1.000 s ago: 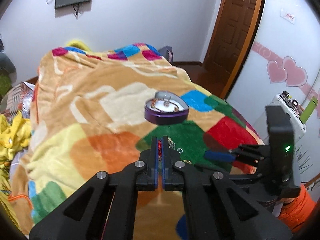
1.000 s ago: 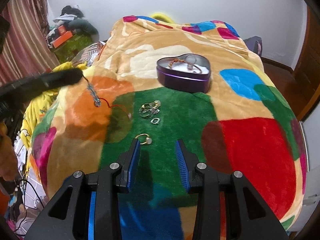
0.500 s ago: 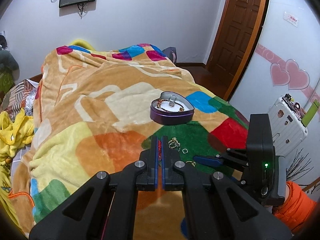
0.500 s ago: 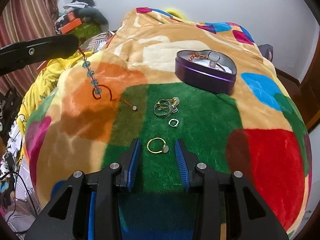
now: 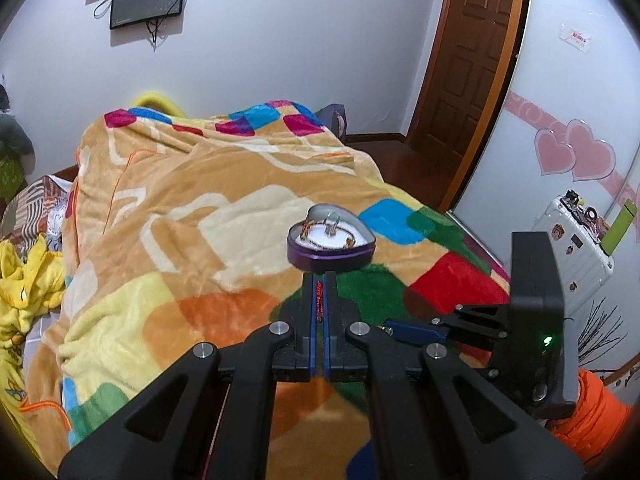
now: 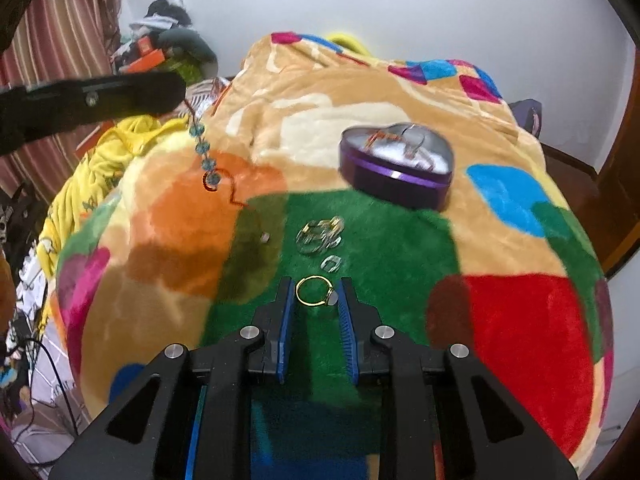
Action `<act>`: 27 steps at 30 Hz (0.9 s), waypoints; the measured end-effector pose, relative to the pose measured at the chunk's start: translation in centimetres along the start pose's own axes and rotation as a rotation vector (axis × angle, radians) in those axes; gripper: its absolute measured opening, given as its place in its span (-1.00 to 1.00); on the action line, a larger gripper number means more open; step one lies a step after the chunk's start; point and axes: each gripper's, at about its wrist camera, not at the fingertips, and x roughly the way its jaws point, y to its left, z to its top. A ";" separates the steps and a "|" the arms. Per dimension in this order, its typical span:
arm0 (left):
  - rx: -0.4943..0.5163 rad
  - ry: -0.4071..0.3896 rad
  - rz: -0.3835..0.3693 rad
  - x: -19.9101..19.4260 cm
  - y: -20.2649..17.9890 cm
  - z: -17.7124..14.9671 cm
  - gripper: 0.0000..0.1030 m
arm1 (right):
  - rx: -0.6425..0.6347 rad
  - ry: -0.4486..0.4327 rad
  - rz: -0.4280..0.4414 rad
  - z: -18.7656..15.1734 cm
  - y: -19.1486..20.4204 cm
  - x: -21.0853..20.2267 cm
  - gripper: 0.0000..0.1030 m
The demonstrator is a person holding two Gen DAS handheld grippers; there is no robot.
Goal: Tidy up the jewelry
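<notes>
A purple heart-shaped tin (image 5: 331, 242) sits open on the blanket, with a bracelet and a ring inside; it also shows in the right wrist view (image 6: 396, 166). My left gripper (image 5: 319, 276) is shut on a red cord bracelet with blue beads (image 6: 206, 156), which hangs from it above the blanket. My right gripper (image 6: 316, 294) is open, low over the green patch, with a gold ring (image 6: 314, 291) lying between its fingers. A cluster of rings (image 6: 320, 234) and a small clear ring (image 6: 330, 263) lie just beyond it.
A patchwork blanket (image 6: 500, 304) covers the bed. Yellow bedding (image 5: 24, 280) and clutter lie to the left. A white suitcase (image 5: 576, 252) and a wooden door (image 5: 472, 60) stand to the right.
My right gripper has moved forward and down until the gold ring lies between its fingers. My left gripper has risen, lifting the beaded bracelet higher off the blanket.
</notes>
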 end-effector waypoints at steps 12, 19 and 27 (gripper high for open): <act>0.023 -0.080 -0.026 0.1 -1.2 3.7 -0.98 | 0.031 -0.150 -0.060 3.5 -2.8 -3.7 -0.62; 0.036 -0.125 -0.039 0.6 -1.5 6.0 -0.98 | 0.049 -0.205 -0.069 5.1 -4.1 -4.3 -0.62; 0.036 -0.142 -0.064 1.8 -1.8 7.5 -0.98 | 0.058 -0.237 -0.064 6.4 -4.8 -3.8 -0.62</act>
